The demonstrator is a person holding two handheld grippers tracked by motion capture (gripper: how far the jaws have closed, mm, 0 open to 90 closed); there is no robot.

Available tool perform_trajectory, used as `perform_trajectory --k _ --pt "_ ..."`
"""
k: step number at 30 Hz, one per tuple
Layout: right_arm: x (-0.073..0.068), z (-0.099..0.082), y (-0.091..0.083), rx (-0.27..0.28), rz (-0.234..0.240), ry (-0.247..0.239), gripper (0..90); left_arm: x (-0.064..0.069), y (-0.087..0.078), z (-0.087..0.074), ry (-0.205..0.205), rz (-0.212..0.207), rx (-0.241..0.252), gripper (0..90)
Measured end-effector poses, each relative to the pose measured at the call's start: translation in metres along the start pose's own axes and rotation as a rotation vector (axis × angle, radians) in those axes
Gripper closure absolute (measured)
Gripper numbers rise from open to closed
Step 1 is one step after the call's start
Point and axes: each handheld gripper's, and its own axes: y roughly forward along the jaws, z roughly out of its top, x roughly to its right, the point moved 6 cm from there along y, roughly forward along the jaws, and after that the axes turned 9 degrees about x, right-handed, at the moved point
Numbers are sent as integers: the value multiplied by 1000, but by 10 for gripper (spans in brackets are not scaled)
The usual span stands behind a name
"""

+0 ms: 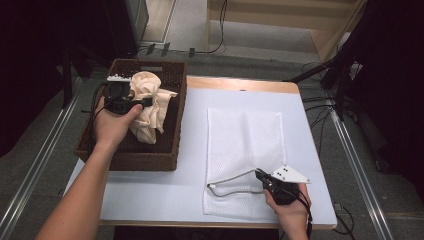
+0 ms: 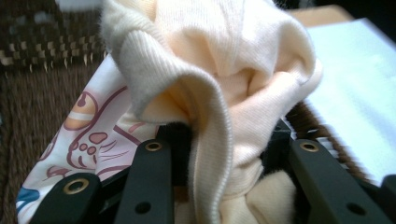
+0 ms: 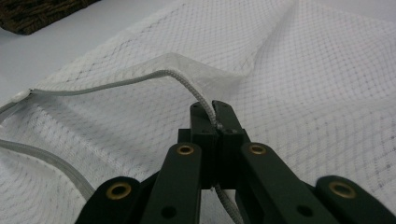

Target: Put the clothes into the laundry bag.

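Cream garment (image 1: 149,107): from the high view we see it bunched up and lifted above the brown woven basket (image 1: 172,145), which sits at the left end of the pale bench (image 1: 165,195). The left gripper (image 1: 146,102), held in the person's left hand (image 1: 114,126), has the cloth at its tip, and the cloth hangs down into the basket. To the right, a white mesh laundry bag (image 1: 245,140) lies flat on the bench. At its near edge, the right gripper (image 1: 260,175), held in the right hand (image 1: 290,205), pinches the bag's zipper edge (image 1: 235,177) and lifts it slightly, so the mouth gapes a little.

In the left gripper view we look along the two black fingers (image 2: 149,182), which are clamped on a thick fold of the cream garment (image 2: 224,93); its ribbed hem runs down between them. Beneath it lies a white cloth printed with pink cartoon paw shapes (image 2: 88,140). The basket weave (image 2: 32,93) shows dark at the left, and the mesh bag (image 2: 355,93) is a pale blur at the right.

In the right gripper view the fingers (image 3: 229,121) are pressed together on the grey zipper edge (image 3: 140,79) of the mesh bag (image 3: 303,70), raising a small tent of netting off the bench (image 3: 60,46). A corner of the basket (image 3: 32,14) sits at the top left.
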Motion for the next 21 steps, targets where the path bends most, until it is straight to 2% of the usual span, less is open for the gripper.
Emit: perform_trajectory --k 2,3,4,6,7,8,10,11,13,14,15,17,18,19,20,21 --pt "-1 0 0 0 -1 -2 899 7 -8 3 22 -21 35 647" --pt "-1 0 0 0 -1 -2 899 7 -8 3 22 -21 35 647" --pt "-1 1 0 3 -1 -3 899 14 -14 3 35 -39 57 647" --pt "-1 1 0 5 -2 -3 899 23 -19 3 45 -55 70 645" --pt "-1 1 0 5 -2 -3 899 23 -19 3 45 -55 70 645" --pt "-1 1 0 5 -1 -1 899 34 -22 1 57 -84 82 644" --pt "-1 0 1 6 -3 -1 898 46 -25 -1 75 -98 95 643" --pt "-1 0 1 6 -3 -1 898 46 -25 -1 75 -98 95 641" --pt "-1 0 1 8 -3 -1 898 59 -28 -3 78 -113 106 641" --pt "-1 0 1 8 -3 -1 899 73 -30 -7 72 -154 113 641" --pt "-1 1 1 8 -3 -1 899 73 -30 -7 72 -154 113 641" --pt "-1 1 1 8 -3 -1 898 89 -32 -13 70 -187 122 641" --pt "-1 1 2 10 -3 4 899 106 -34 -19 86 -217 122 641" --pt "-1 1 2 10 -3 4 899 106 -34 -19 86 -217 122 641" --pt "-1 1 2 10 -1 5 899 122 -36 -26 98 -256 128 641" --pt "-1 1 2 11 0 8 899 129 -38 -29 107 -268 133 641"
